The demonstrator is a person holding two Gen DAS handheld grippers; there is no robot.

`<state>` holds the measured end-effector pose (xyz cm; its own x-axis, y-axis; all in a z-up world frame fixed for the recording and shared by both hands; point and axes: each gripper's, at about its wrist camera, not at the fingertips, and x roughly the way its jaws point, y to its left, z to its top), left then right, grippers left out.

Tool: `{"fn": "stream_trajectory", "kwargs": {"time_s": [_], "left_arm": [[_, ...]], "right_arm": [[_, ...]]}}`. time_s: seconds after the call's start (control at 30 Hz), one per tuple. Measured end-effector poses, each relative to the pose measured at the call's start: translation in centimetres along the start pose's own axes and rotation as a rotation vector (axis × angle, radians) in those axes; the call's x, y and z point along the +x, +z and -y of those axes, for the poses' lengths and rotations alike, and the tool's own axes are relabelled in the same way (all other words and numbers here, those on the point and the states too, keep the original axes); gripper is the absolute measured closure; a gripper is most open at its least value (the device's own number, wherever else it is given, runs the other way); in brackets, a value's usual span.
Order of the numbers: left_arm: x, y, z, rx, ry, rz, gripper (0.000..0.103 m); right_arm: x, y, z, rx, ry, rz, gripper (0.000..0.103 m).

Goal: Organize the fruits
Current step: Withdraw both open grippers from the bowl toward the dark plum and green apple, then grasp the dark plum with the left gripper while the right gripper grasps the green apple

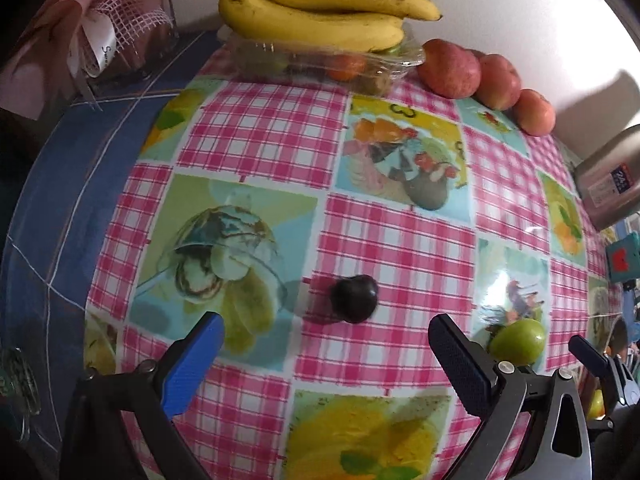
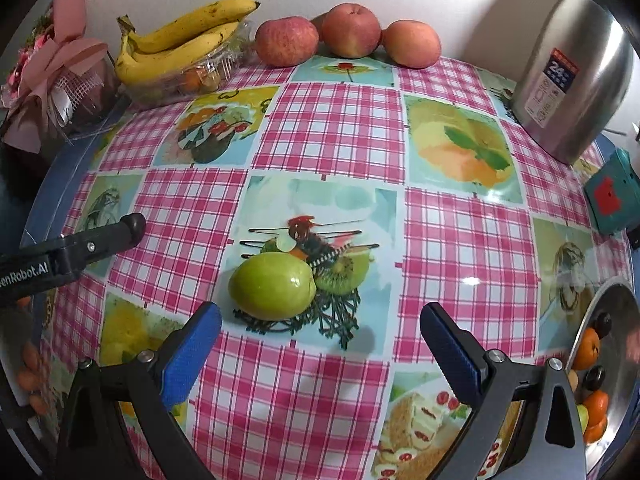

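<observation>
Both tongs are hanging released over the surface: left tongs facing the plum, right tongs facing the green fruit. Pickup step, prob. Next: closing in, then carrying to the bowl near right.

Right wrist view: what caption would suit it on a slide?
Open right tool poised over a green fruit on the checked tablecloth.

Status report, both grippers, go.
Left gripper open, dark plum just ahead. Right gripper open, facing green fruit. Nothing blocking either.
</observation>
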<state>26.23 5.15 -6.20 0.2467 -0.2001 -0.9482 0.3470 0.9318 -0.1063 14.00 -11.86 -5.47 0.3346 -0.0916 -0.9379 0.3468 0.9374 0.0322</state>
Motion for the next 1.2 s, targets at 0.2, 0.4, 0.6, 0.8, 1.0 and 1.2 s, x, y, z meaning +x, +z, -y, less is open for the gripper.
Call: {"fn": "stream_trajectory", "kwargs": {"time_s": [0.2,0.4,0.6,0.8,1.0,1.2], "left_arm": [[1.0,0.4,0.6,0.030,-0.009,-0.026,0.000],[2.9,1.0,1.6,0.052,-0.007,-0.058,0.000],[3.7,1.1,2.1,0.071,0.015,-0.068,0.000],[4.5,1.2,2.7,0.096,0.052,-0.068,0.000],[4.5,1.0,2.7,0.116,0.072,-0.072,0.000],[4.9,1.2,2.6,0.117,0.072,-0.070,0.000]], "right_arm": [[1.8,0.5,-0.5,-0.015,0.012,-0.042,0.003],[3.1,1.1,-0.9,-0.033,-0.014,-0.069,0.003],[4.3,1.7,-1.9,-0.056,-0.026,-0.084,0.003],[5.3,2.4,-2.3,-0.053,-0.058,-0.090,0.003],[5.3,2.2,-2.1,-0.064,-0.051,-0.073,0.000],[5.3,2.0,-2.4,-0.065,-0.047,-0.050,0.000]]}}
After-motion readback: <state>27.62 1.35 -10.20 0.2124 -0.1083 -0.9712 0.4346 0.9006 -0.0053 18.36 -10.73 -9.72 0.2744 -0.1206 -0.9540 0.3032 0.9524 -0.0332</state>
